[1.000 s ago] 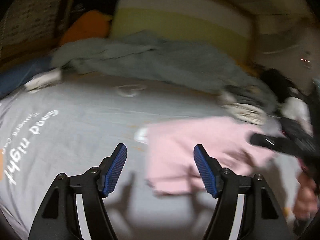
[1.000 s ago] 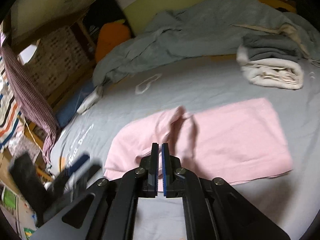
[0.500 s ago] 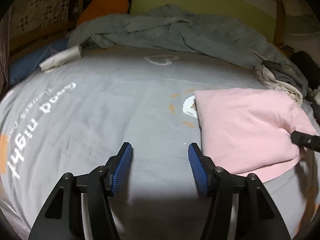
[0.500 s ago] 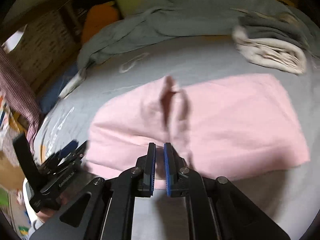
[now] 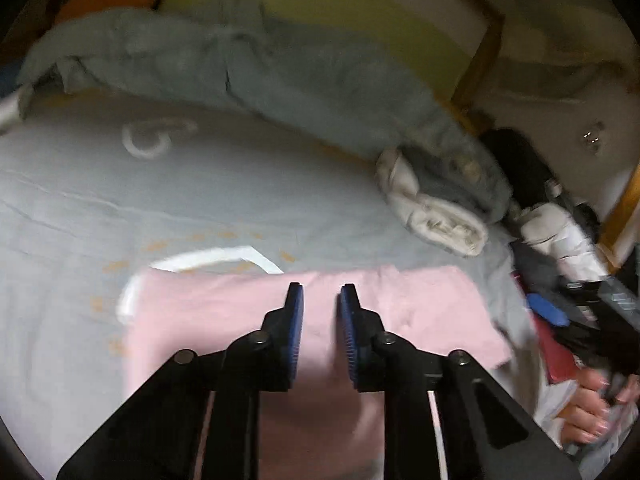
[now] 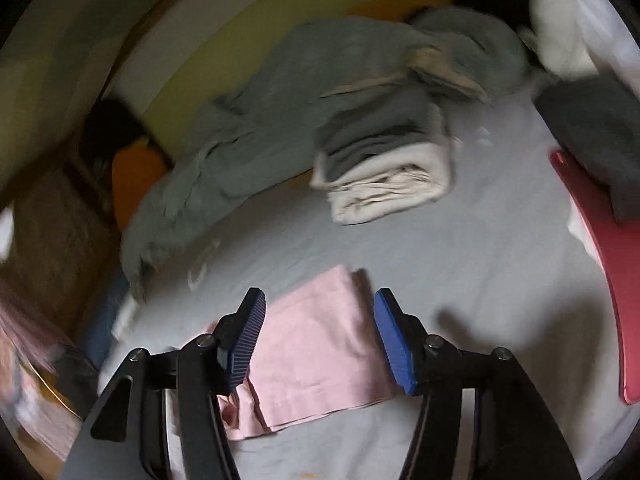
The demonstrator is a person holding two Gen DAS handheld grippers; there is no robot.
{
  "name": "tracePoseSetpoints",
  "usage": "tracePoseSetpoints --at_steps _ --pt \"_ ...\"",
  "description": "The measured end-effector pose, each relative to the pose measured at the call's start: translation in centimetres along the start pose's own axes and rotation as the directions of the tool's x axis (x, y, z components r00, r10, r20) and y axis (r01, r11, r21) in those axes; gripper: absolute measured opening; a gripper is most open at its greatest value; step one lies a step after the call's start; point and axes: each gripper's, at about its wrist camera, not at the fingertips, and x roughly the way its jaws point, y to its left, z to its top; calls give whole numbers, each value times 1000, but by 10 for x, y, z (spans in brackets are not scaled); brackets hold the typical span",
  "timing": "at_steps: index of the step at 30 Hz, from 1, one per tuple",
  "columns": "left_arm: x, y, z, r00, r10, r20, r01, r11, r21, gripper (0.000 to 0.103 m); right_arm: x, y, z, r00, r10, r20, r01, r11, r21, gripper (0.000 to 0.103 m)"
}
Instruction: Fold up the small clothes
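A: How do the two tools sit?

B: The left gripper (image 5: 321, 320) hangs low over the pink garment (image 5: 224, 320), pointing across it toward the far side of the bed; its blue pads (image 5: 295, 328) stand a narrow gap apart with pink cloth showing between, so I cannot tell if they nip anything. The right gripper (image 6: 320, 336) has its fingers spread wide, framing the folded pink garment (image 6: 316, 352) from above.

A: Where does the garment lie?

B: Flat on the grey bedsheet (image 5: 240, 192), folded into a rectangle; a stack of folded grey and cream clothes (image 6: 384, 164) sits well apart behind it.

A: Any writing?

B: Only a white printed loop (image 5: 148, 140) on the sheet; too blurred to read.
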Motion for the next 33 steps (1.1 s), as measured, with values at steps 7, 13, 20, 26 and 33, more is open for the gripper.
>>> tracePoseSetpoints --at_steps 7,13,20,26,33 --pt "26 -17 -9 989 145 -5 -144 985 91 17 38 -44 0 977 139 -163 -107 976 188 58" --pt "-13 -12 -11 993 -59 99 64 997 -40 16 75 -46 -20 962 171 -215 -115 962 249 58" --pt "4 -60 1 998 -54 17 51 989 139 16 75 -34 -21 972 197 -124 -169 963 210 11" --pt "39 -76 -3 993 81 -83 -58 968 245 16 41 26 -17 983 176 -47 -179 980 -81 10" --pt "11 -63 19 1000 5 -2 -5 987 159 16 25 53 -25 987 163 -17 -163 967 -194 9"
